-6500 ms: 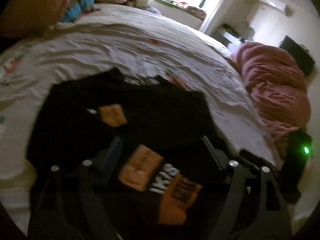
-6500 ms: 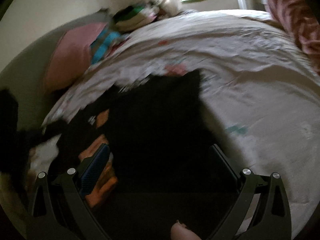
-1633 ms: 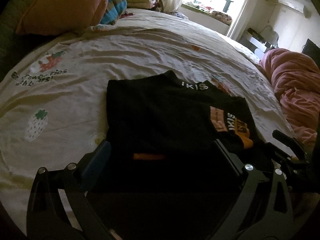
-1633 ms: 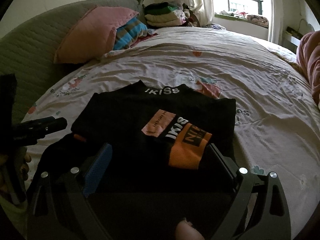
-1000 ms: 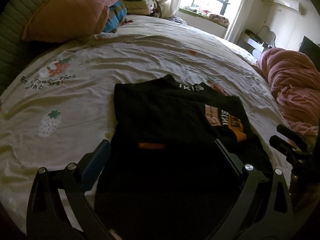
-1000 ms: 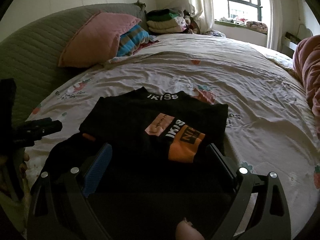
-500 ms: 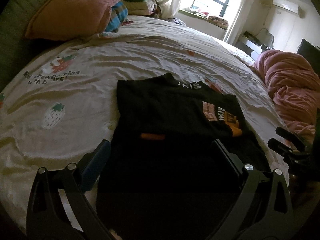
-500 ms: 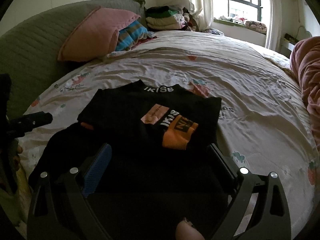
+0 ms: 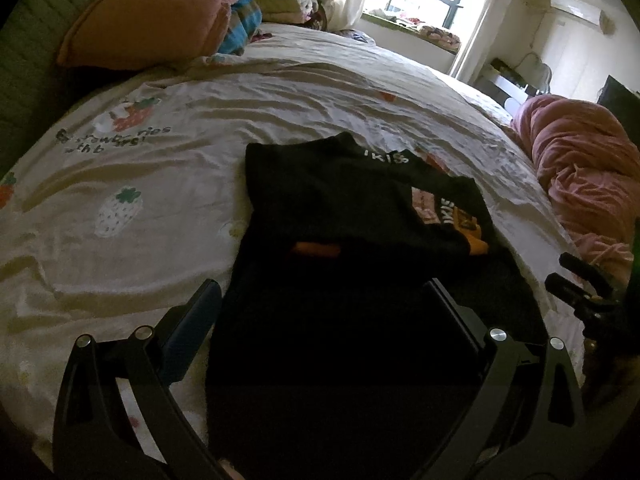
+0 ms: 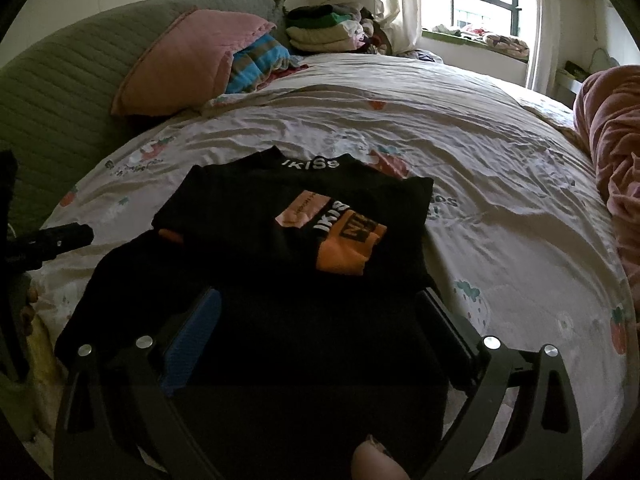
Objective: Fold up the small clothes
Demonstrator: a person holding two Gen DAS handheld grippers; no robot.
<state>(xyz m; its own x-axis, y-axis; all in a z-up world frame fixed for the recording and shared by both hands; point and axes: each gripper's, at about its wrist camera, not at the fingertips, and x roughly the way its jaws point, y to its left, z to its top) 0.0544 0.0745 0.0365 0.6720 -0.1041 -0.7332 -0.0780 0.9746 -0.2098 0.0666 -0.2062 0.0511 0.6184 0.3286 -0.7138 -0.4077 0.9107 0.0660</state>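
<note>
A black top with white lettering at the collar lies flat on the strawberry-print bed sheet. One sleeve with a pink patch and an orange cuff is folded across its chest. Its hem end reaches toward me. My left gripper hovers open above the hem end, holding nothing. My right gripper is likewise open and empty over the near part of the top. Each gripper also shows at the edge of the other's view: the right gripper and the left gripper.
A pink pillow and a striped cushion lean on the green headboard at the back left. A stack of folded clothes sits near the window. A pink quilt lies bunched along the bed's right side. A fingertip shows at the bottom.
Earlier both grippers were low and close over the top. Since then they have drawn back toward the near edge, so the whole folded top and more of the bed show.
</note>
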